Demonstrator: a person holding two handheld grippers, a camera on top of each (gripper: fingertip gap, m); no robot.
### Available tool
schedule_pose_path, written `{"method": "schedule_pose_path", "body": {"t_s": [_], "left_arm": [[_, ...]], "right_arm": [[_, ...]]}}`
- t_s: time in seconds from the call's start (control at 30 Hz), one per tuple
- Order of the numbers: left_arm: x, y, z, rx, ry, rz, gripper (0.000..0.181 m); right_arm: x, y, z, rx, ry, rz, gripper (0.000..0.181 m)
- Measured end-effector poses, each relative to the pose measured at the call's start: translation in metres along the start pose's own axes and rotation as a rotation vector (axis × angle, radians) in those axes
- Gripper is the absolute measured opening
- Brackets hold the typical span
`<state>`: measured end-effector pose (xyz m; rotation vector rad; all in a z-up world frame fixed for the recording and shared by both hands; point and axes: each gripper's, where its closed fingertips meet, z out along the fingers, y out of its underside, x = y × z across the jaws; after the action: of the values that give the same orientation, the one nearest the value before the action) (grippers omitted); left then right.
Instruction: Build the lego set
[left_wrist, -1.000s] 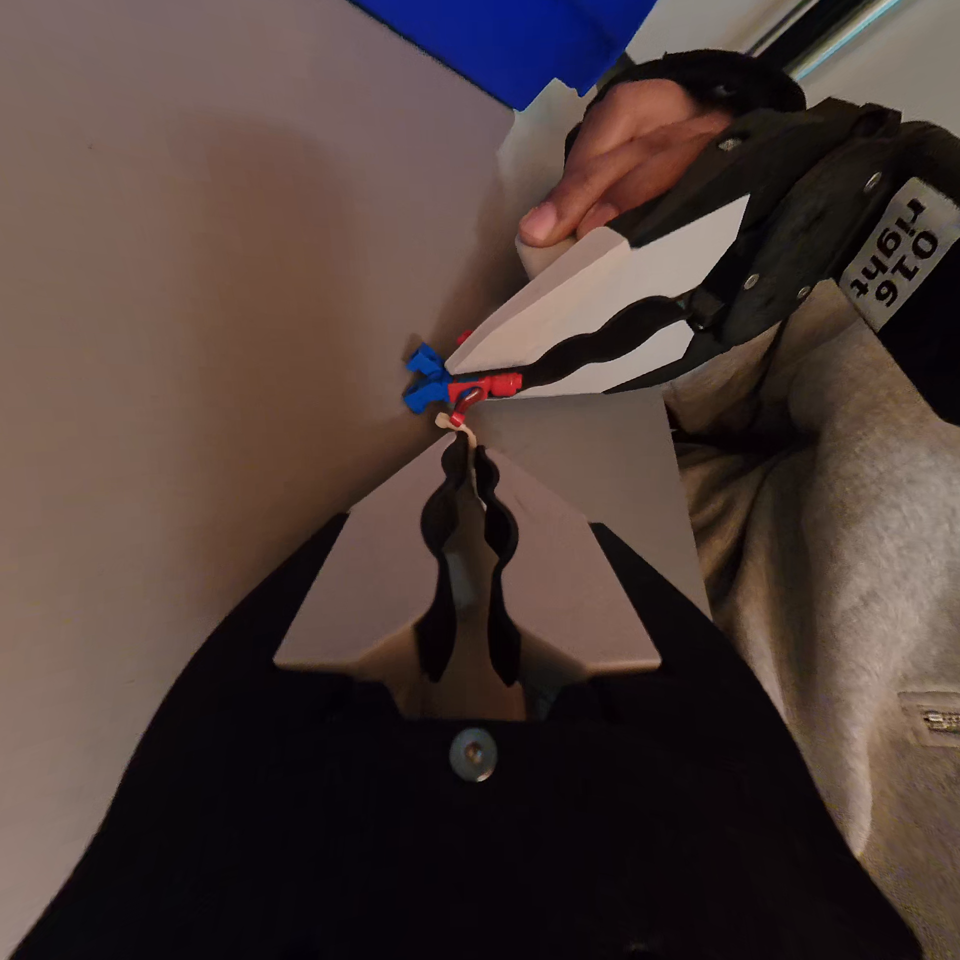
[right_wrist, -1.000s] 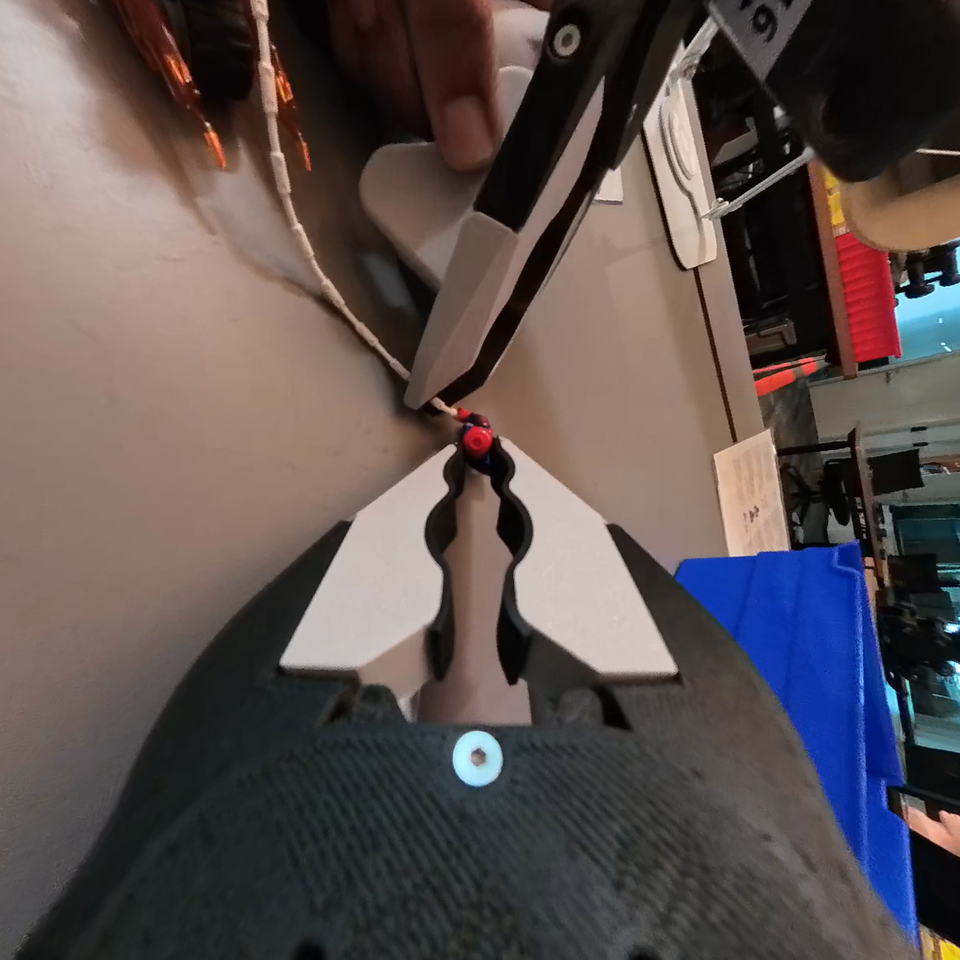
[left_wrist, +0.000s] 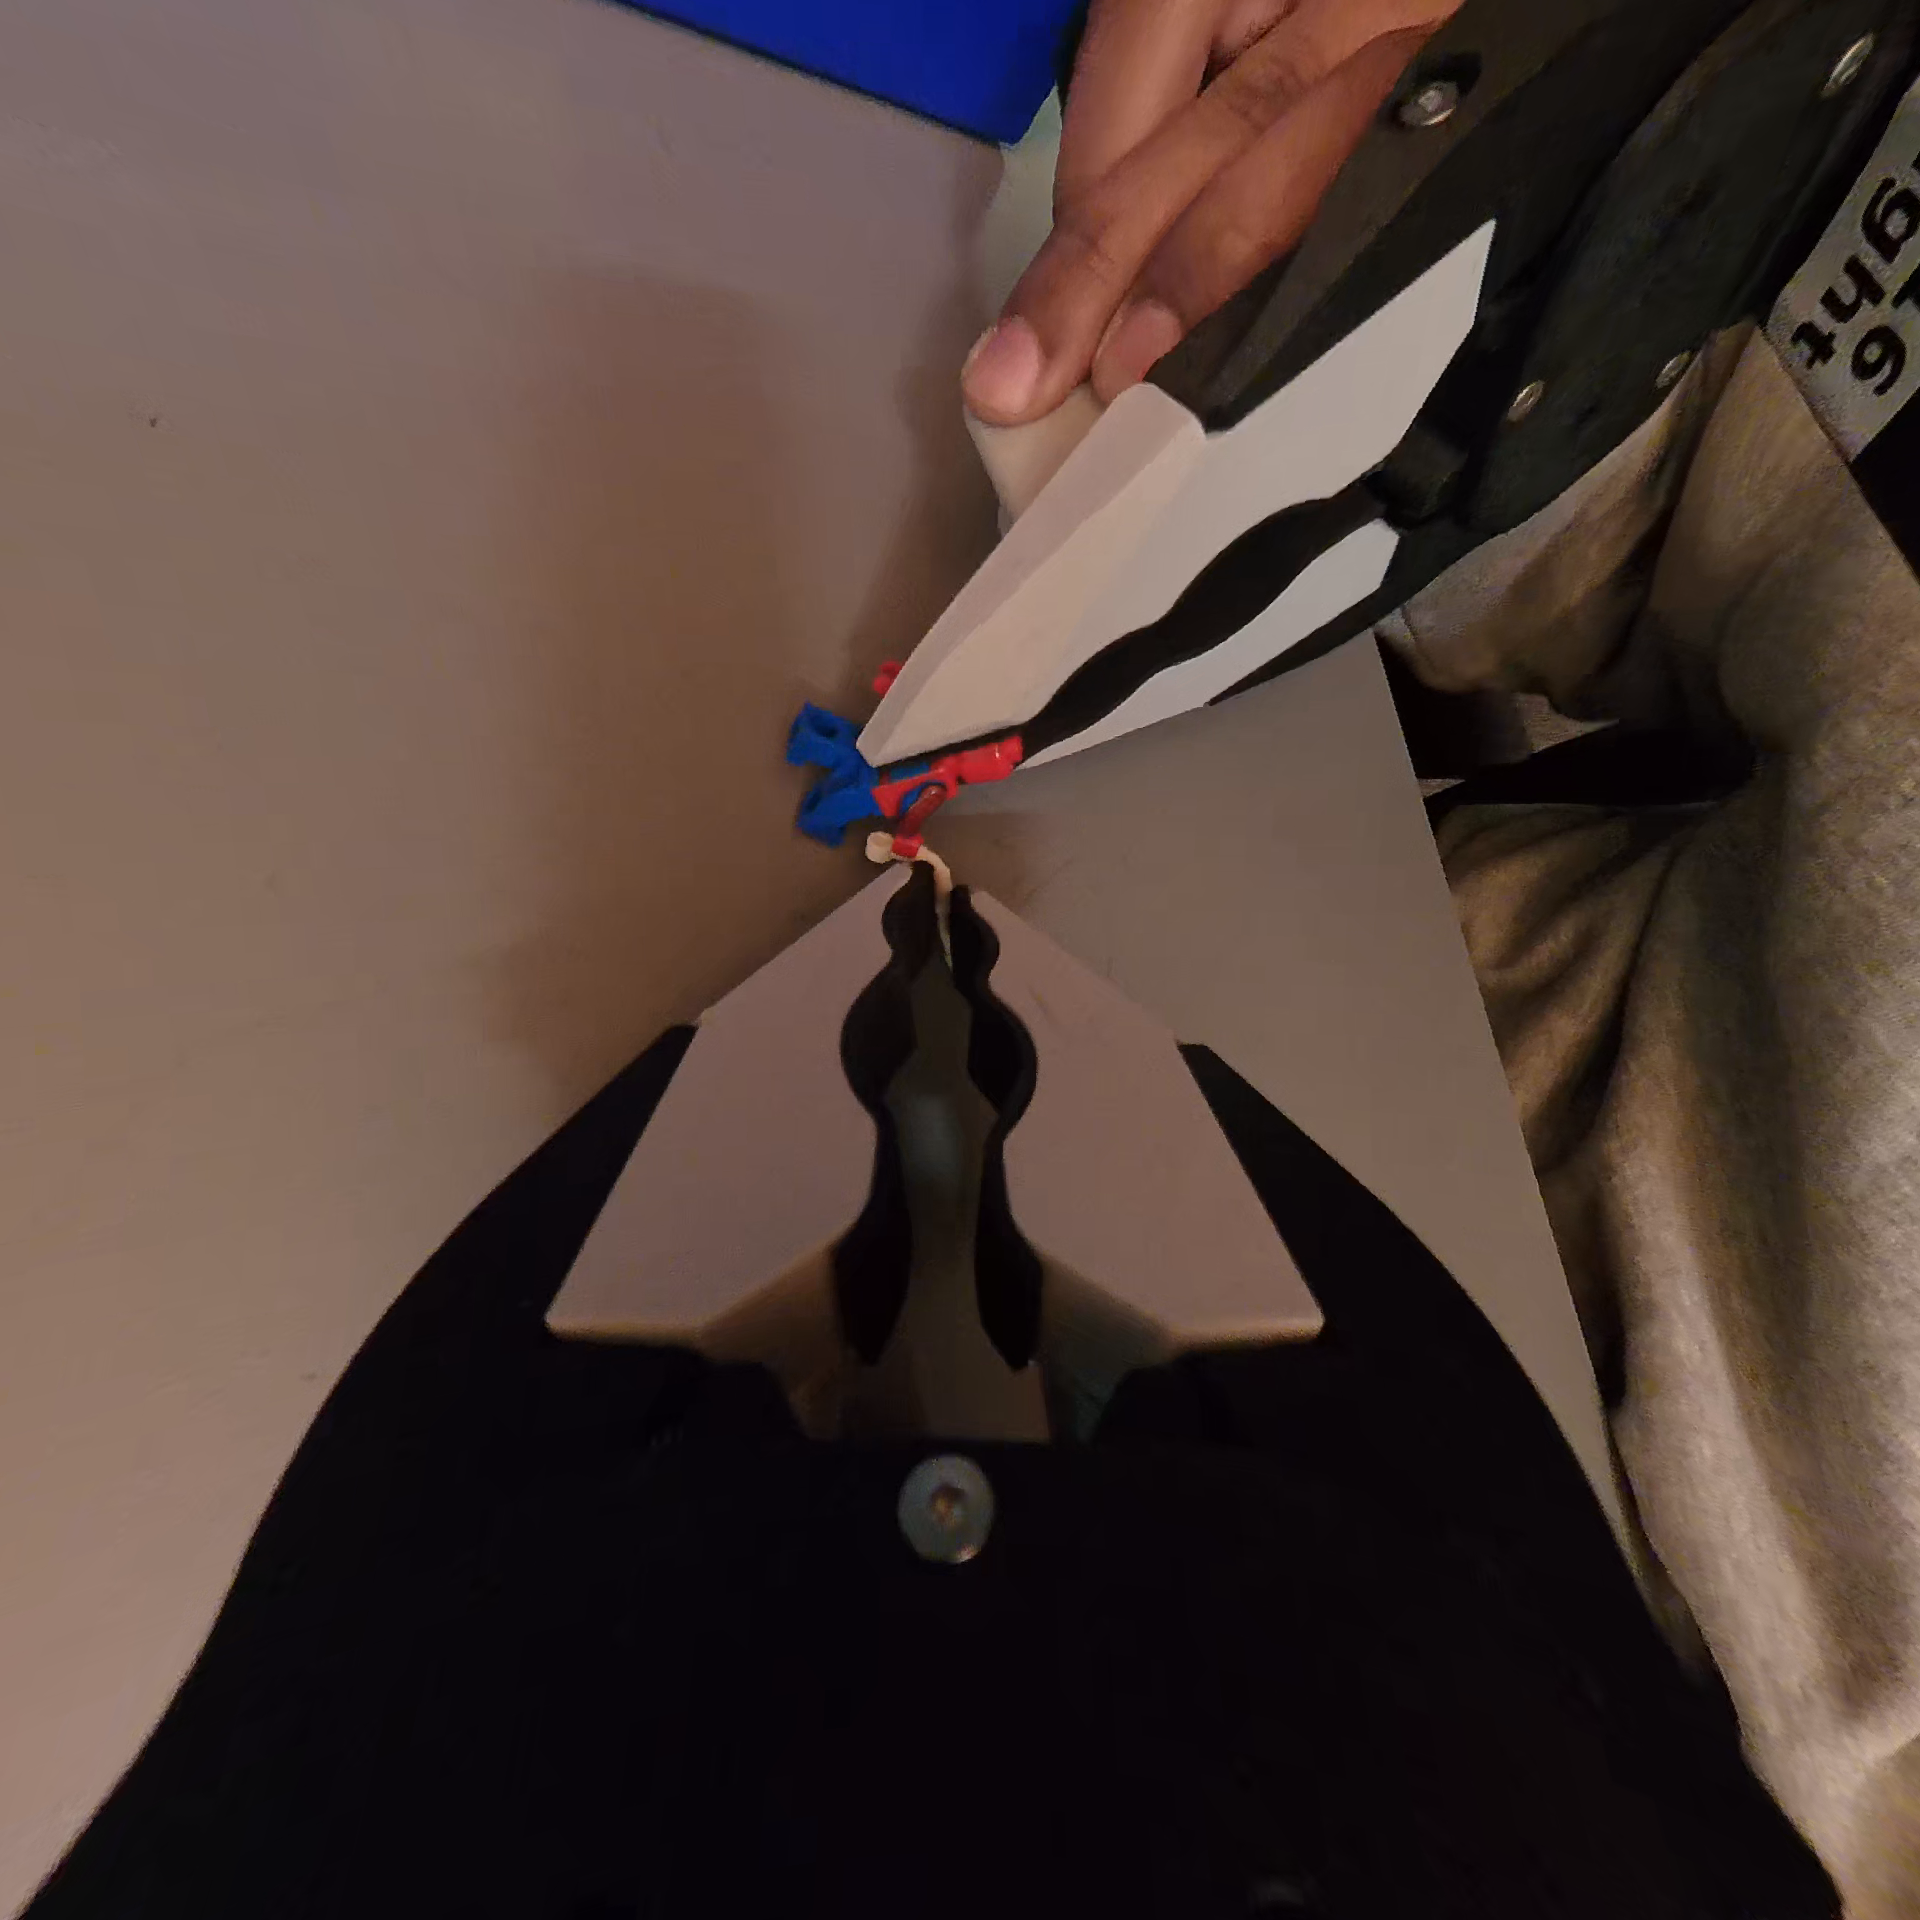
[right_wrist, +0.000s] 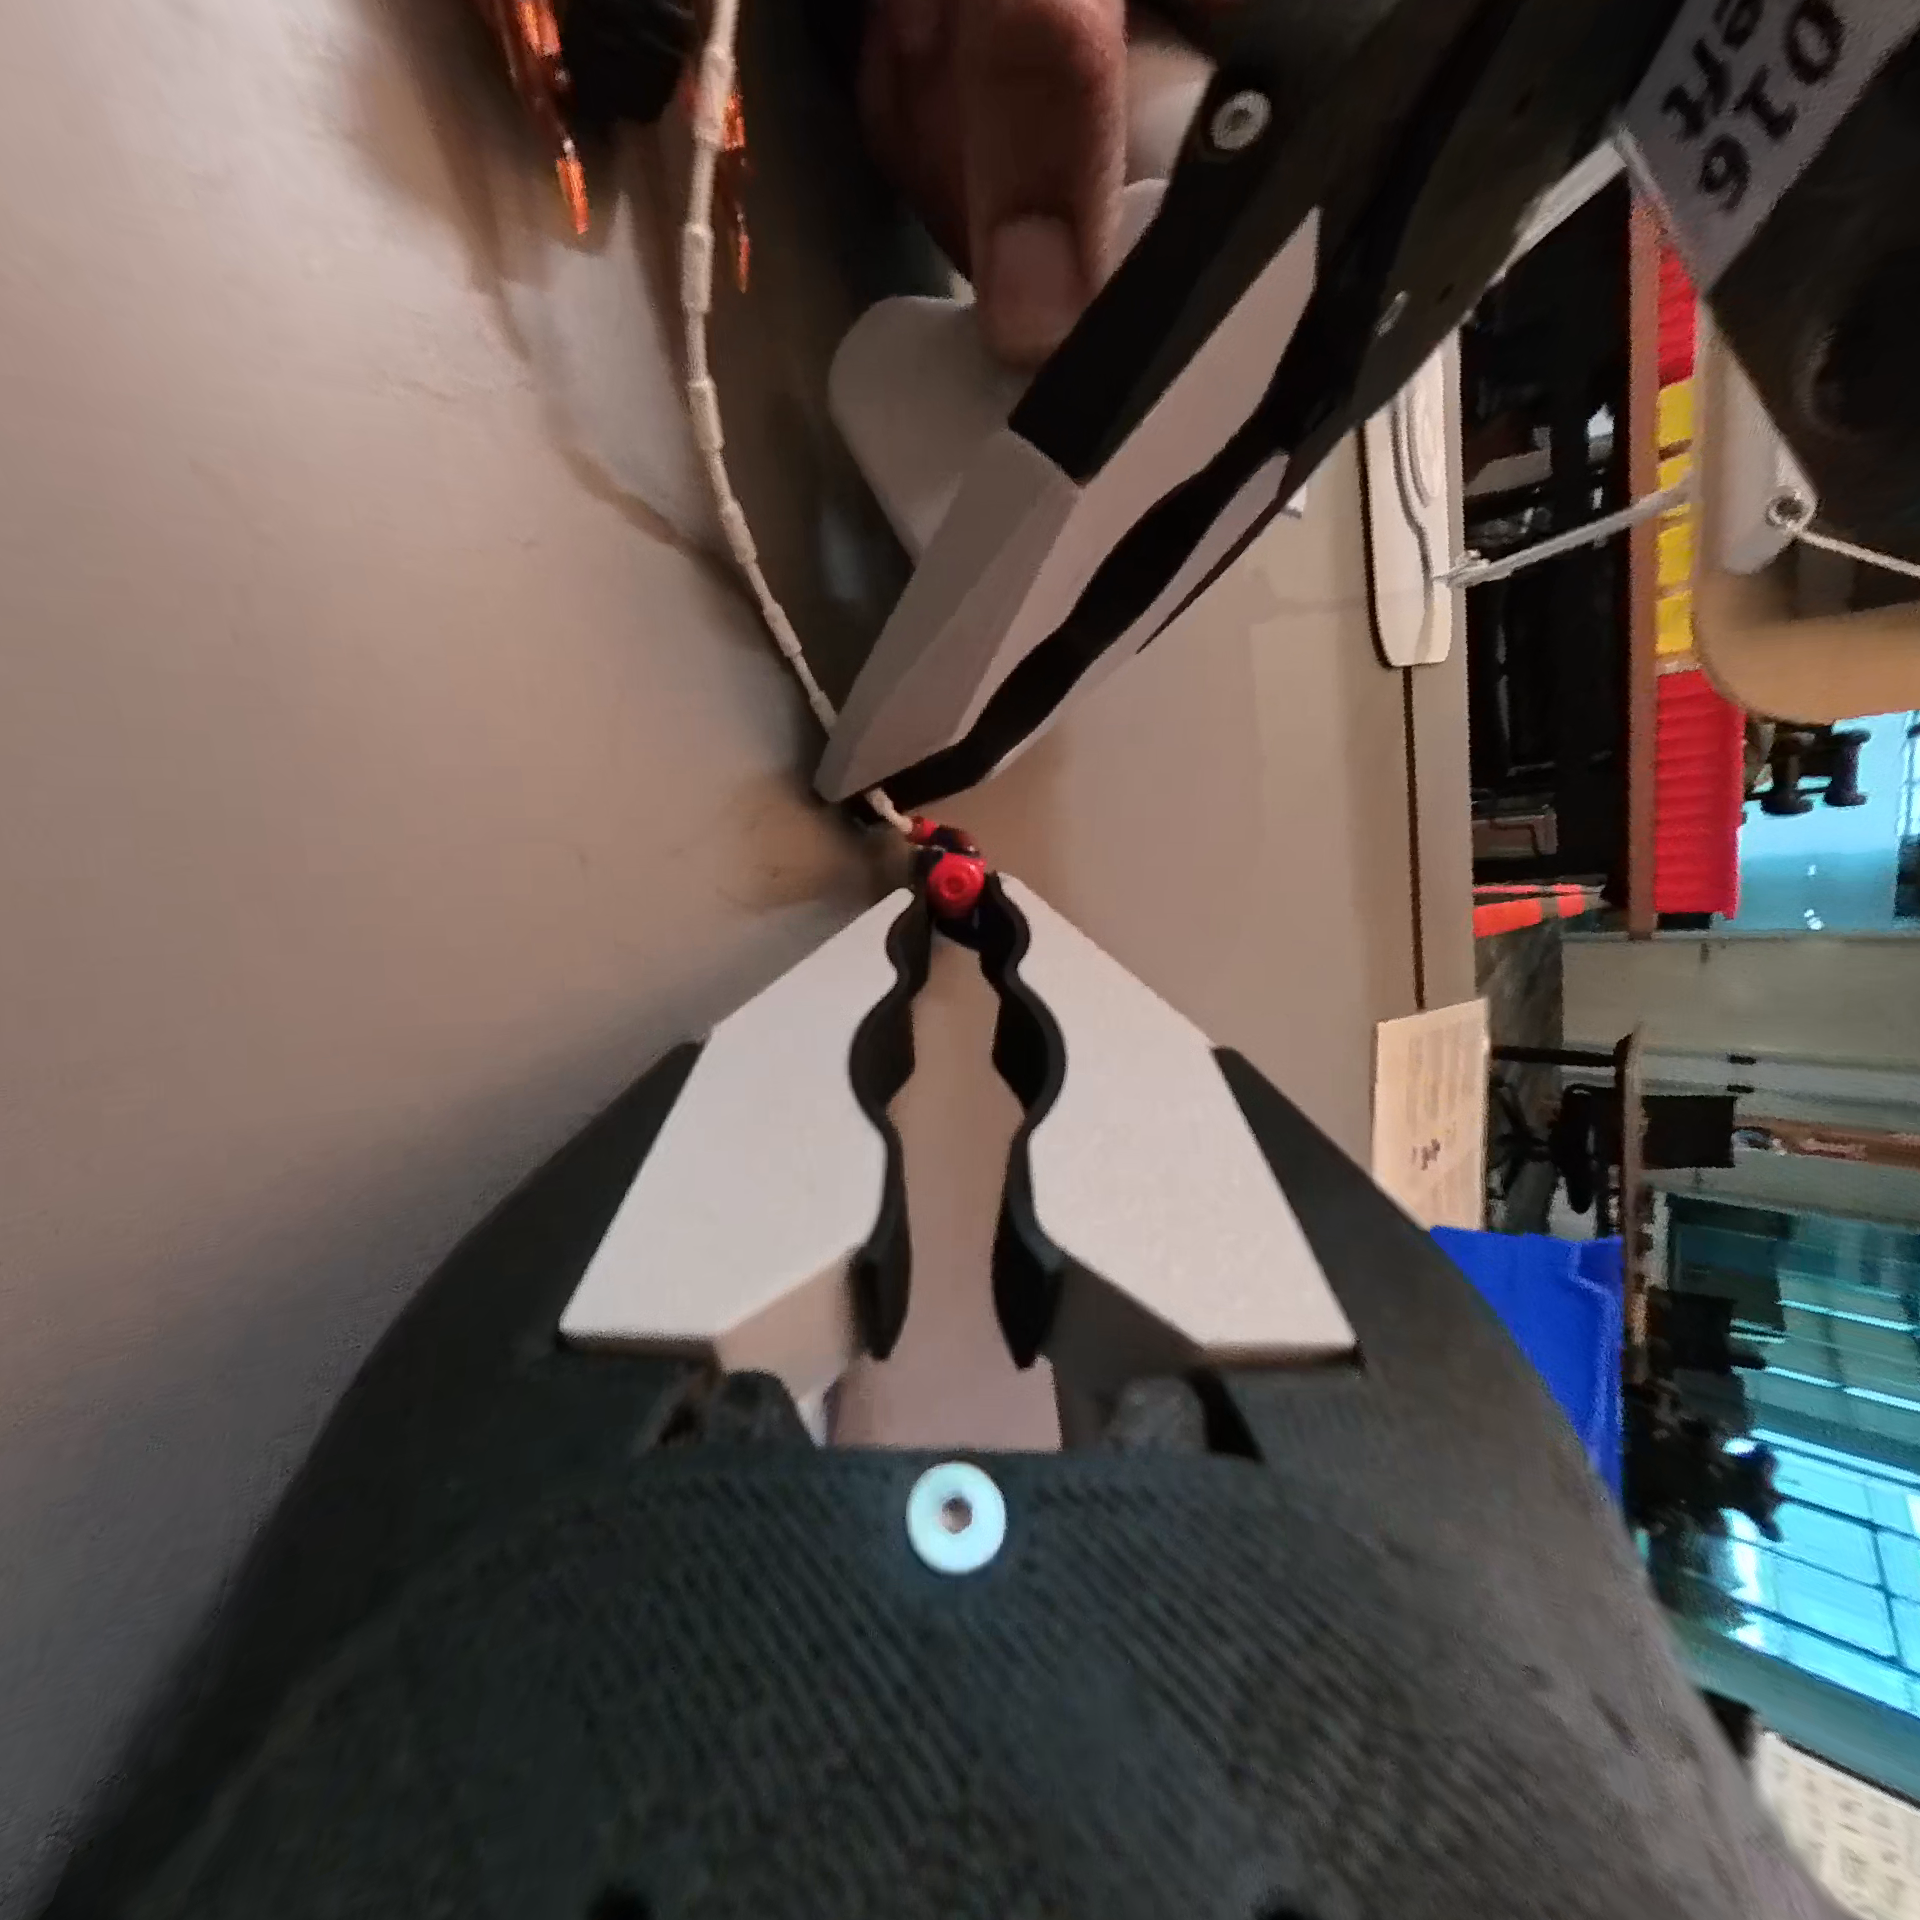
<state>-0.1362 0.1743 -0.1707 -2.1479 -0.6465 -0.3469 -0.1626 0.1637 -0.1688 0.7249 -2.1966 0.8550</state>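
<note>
A small red and blue minifigure is held over the beige table. My right gripper comes in from the upper right and is shut on its red body; its blue legs stick out to the left. In the right wrist view, my right gripper is pinched on the red figure. My left gripper is shut on the end of a white segmented string that meets the figure's red hand. The left gripper also shows from above, with the string trailing up to an orange and black piece.
A blue bin stands at the table's far side and also shows in the right wrist view. A printed sheet and a white pad lie on the table. A hand and a grey sweatshirt are close on the right. The tips of both grippers are at nearly the same place.
Both grippers keep their holds, tips still together. The right gripper and hand now look closer in the left wrist view, and less of the blue bin shows.
</note>
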Motion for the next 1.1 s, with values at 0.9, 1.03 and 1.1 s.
{"method": "schedule_pose_path", "body": {"t_s": [0.9, 1.03, 1.1], "left_arm": [[-0.0006, 0.0001, -0.0002, 0.007, -0.014, -0.011, 0.000], [-0.0008, 0.0001, -0.0003, 0.010, -0.012, -0.024, 0.000], [-0.0009, 0.0001, -0.0003, 0.011, -0.011, -0.031, 0.000]], "right_arm": [[0.0068, 0.0034, -0.0023, -0.214, 0.214, -0.151, 0.008], [0.0078, 0.0054, -0.0033, -0.294, 0.242, -0.184, 0.008], [0.0081, 0.0056, -0.0036, -0.309, 0.237, -0.198, 0.008]]}}
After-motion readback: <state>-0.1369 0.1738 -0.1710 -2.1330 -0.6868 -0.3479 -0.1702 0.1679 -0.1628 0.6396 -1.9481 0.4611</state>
